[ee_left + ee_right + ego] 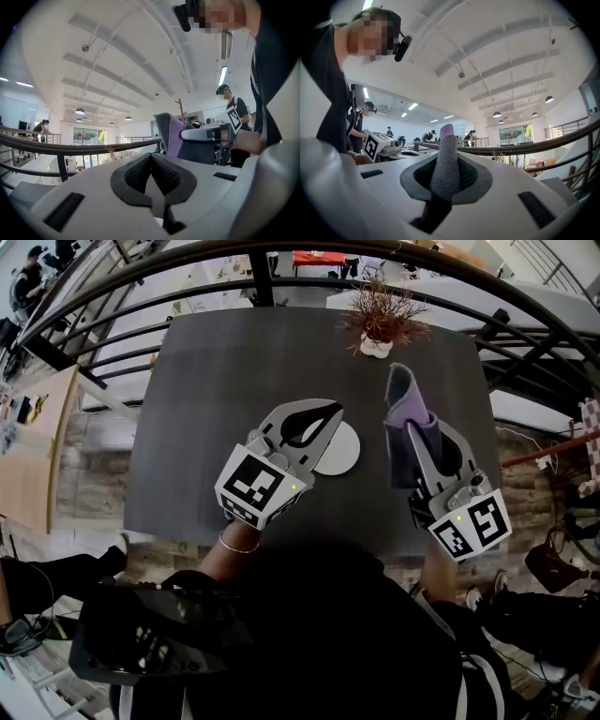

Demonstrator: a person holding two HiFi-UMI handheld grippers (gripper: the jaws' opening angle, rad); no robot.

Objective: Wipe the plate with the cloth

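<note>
A white plate (343,448) lies on the dark table (216,381), half hidden under my left gripper (323,414). That gripper points level above the plate, its jaws shut with nothing seen between the pads (136,176). My right gripper (415,430) is held to the right of the plate, shut on a grey and purple cloth (405,399) that sticks up past its tips. In the right gripper view the cloth (445,161) stands clamped between the pads. The left gripper view shows the cloth (169,133) and the right gripper (206,140) just beyond the left one.
A dried plant in a white pot (379,326) stands at the table's far edge. A curved black railing (103,306) runs behind the table. A handbag (553,563) sits on the floor at the right. Other people stand in the hall.
</note>
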